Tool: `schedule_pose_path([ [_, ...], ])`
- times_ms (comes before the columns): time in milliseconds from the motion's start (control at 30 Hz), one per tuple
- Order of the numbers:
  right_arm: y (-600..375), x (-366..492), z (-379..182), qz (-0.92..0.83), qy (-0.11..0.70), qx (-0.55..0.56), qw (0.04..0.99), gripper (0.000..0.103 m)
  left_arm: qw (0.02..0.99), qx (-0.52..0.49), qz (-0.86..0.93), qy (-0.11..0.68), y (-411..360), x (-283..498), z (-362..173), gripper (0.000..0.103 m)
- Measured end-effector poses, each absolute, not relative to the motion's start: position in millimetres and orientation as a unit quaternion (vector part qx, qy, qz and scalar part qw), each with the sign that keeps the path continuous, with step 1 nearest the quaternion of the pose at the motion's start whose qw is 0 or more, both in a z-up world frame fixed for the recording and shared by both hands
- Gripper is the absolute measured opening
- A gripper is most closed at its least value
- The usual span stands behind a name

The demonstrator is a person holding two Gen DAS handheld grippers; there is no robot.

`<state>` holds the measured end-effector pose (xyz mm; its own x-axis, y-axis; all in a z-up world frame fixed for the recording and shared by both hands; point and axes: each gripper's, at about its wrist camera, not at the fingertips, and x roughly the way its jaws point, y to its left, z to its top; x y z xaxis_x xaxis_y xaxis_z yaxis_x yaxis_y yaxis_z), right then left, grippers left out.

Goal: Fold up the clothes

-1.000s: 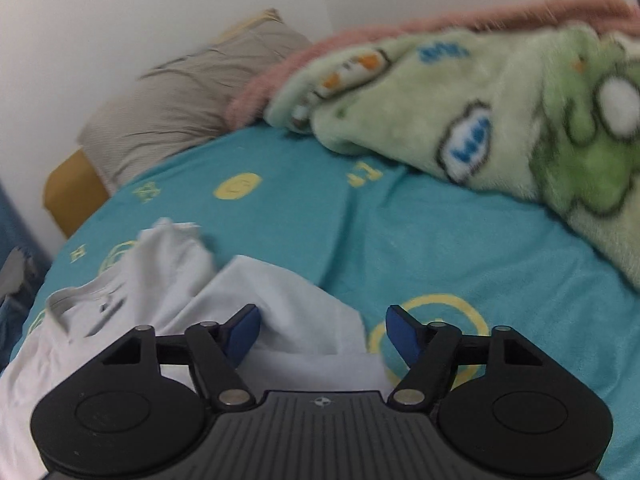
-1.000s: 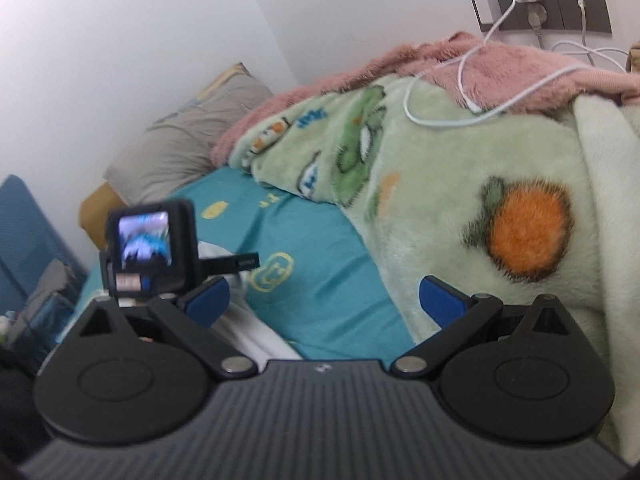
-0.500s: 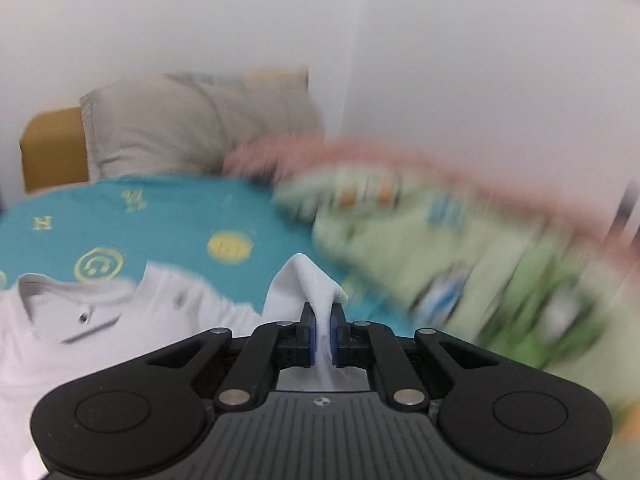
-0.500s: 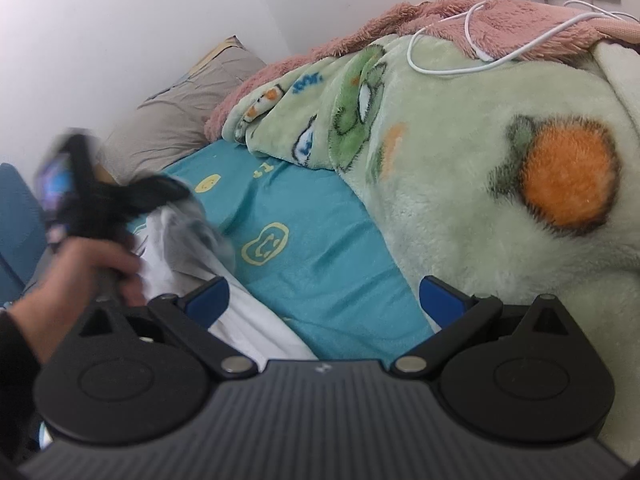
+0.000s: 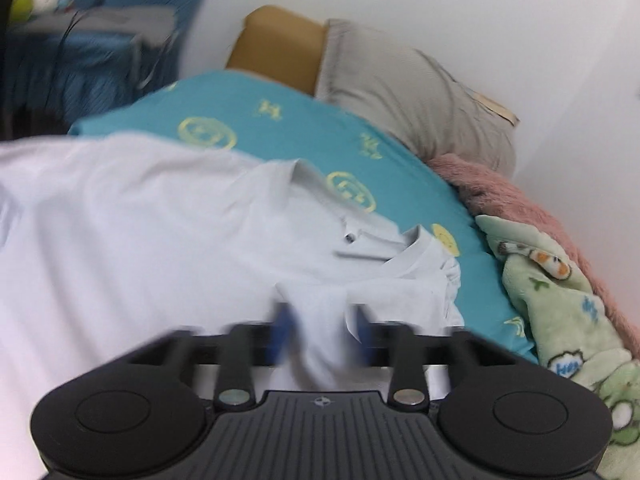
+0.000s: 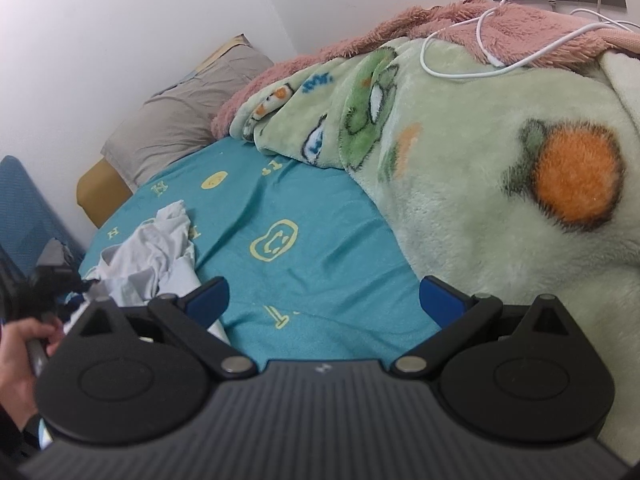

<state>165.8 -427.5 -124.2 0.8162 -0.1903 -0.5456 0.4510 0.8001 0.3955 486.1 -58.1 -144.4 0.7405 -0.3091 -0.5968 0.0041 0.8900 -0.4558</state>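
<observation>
A white polo shirt [image 5: 160, 232] lies spread on the teal bed sheet [image 5: 248, 108], its collar and button placket towards the pillow. My left gripper [image 5: 322, 332] hovers low over the shirt. Its jaws are opening, and a folded-over flap of the white sleeve [image 5: 320, 308] lies loose between the blurred blue pads. In the right wrist view the shirt [image 6: 156, 252] is bunched at the left, next to the hand [image 6: 20, 356] holding that gripper. My right gripper [image 6: 324, 300] stands wide open above bare sheet [image 6: 300, 208], with nothing between its fingers.
A green cartoon fleece blanket [image 6: 500, 200] and a pink plush blanket [image 6: 480, 20] are piled along the right of the bed. A white charging cable [image 6: 480, 48] lies on them. A grey pillow [image 5: 400, 92] sits at the head. Blue furniture with clutter [image 5: 80, 40] stands beyond the bed.
My left gripper shut on the shirt's sleeve, carried it across over the shirt body while rolling, and its jaws have now parted. The right gripper has stayed in place.
</observation>
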Motion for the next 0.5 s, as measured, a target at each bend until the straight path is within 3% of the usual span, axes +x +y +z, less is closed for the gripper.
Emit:
schedule_pose_path([
  [167, -425.1, 169.0, -127.2, -0.174, 0.253, 0.26, 0.915, 0.103, 0.878, -0.283, -0.108, 0.37, -51.2, 466.6, -152.1, 0.074],
  [333, -419.7, 172.1, -129.0, -0.169, 0.258, 0.255, 0.916, 0.103, 0.885, -0.233, -0.102, 0.389, -90.7, 445.5, -149.8, 0.079],
  [400, -415.9, 173.0, -129.1, -0.164, 0.26, 0.251, 0.918, 0.103, 0.896, -0.205, -0.081, 0.385, -105.6, 441.1, -150.7, 0.075],
  [433, -414.1, 173.1, -129.2, -0.163, 0.261, 0.248, 0.919, 0.103, 0.9, -0.194, -0.072, 0.384, -110.1, 441.1, -151.6, 0.063],
  [467, -412.8, 172.9, -129.1, -0.162, 0.261, 0.245, 0.92, 0.103, 0.901, -0.19, -0.08, 0.382, -112.8, 443.4, -150.6, 0.041],
  [500, -411.8, 172.8, -128.9, -0.161, 0.261, 0.242, 0.921, 0.103, 0.902, -0.186, -0.087, 0.379, -115.4, 445.7, -149.5, 0.029],
])
